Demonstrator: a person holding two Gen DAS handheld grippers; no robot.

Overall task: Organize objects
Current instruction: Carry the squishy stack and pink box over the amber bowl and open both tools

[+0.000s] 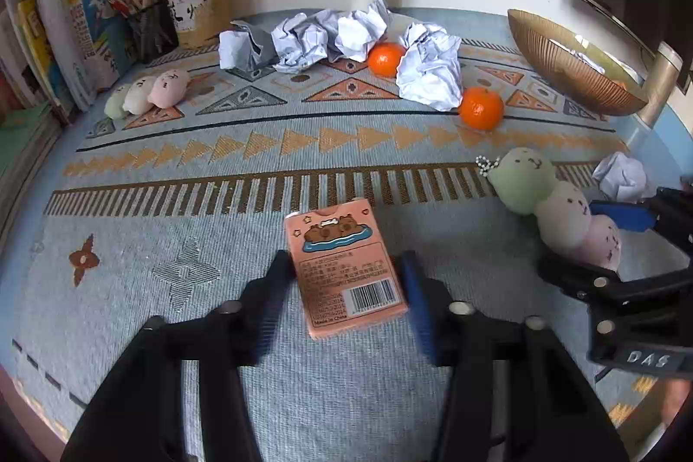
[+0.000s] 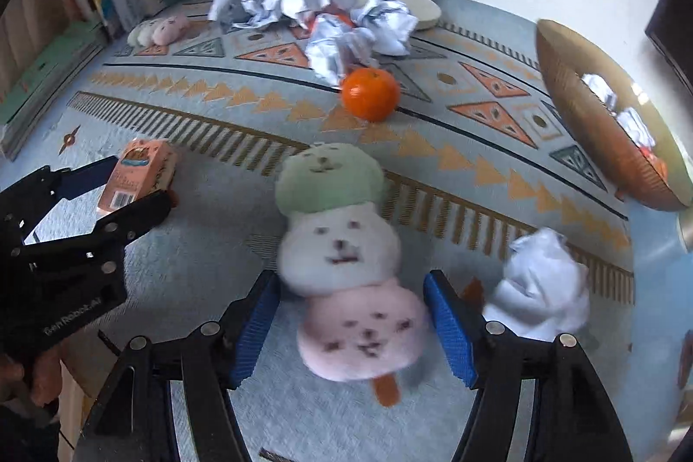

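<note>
Right now my left gripper (image 1: 346,284) is clamped on the pink card box (image 1: 344,267), low over the patterned bench cloth (image 1: 173,159). My right gripper (image 2: 353,315) has its jaws apart, straddling the pink end of the three-ball plush (image 2: 346,245) lying on the cloth. One orange (image 2: 370,94) sits beyond, near crumpled paper (image 2: 342,46).

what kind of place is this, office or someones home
Most likely a home study desk: upright books and pencil holders along the wall, a patterned tablecloth, and plush toys among the clutter.
</note>
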